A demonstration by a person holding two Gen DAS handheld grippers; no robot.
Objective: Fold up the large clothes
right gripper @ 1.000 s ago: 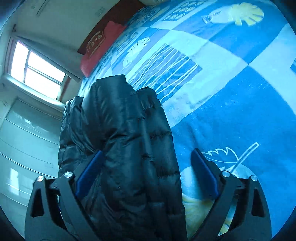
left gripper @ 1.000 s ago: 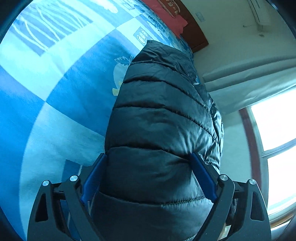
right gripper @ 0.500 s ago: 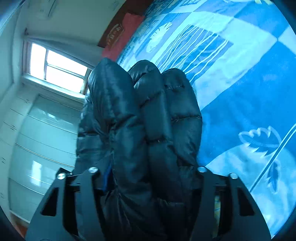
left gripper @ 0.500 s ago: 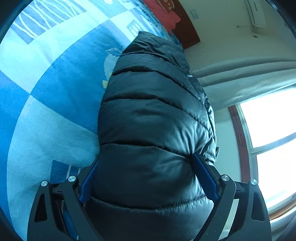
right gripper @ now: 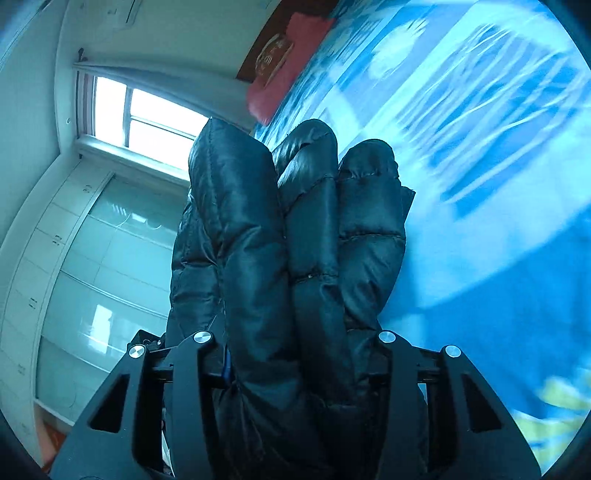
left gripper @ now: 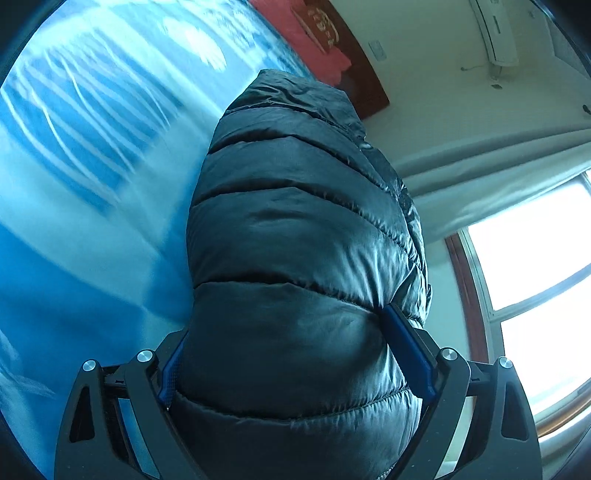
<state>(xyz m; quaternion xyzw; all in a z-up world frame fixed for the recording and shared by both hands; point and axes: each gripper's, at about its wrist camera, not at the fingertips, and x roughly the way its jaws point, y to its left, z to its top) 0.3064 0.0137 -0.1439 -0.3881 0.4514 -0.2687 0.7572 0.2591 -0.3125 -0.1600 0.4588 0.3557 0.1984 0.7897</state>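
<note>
- Blue patterned bedspread (left gripper: 85, 206) fills the left side of the left wrist view and the right side of the right wrist view, smeared with blur; a red pillow (left gripper: 314, 37) lies at its far end against a dark headboard (left gripper: 369, 92).
- My left gripper (left gripper: 291, 350) is clenched on the black puffer jacket (left gripper: 295, 240) — blue pads pressed into a wide quilted panel that bulges across the middle of the frame.
- My right gripper (right gripper: 295, 354) is clamped on the same jacket (right gripper: 295, 229), here three padded rolls bunched side by side and standing up the centre of the frame.
- I judge the jacket is held up off the bed between both grippers, partway through a fold; I cannot see its lower part.
- To do this step well, I would keep both grips firm, since the slick padded shell looks prone to slipping, and move the two grippers level with each other so the edges line up.
- Puffy filling will spring back, so I would lay the fold down flat and press it before letting go.
- Around me: a bright window (left gripper: 535, 277) at the right of the left view with a pale curtain (left gripper: 480, 177) above it, an air conditioner (left gripper: 495, 33) at upper right, and glass-fronted wardrobe doors (right gripper: 92, 277) at the left of the right view.
- Nothing on the visible bedspread blocks the way — though the jacket's own bulk hides what lies directly ahead of both cameras.
</note>
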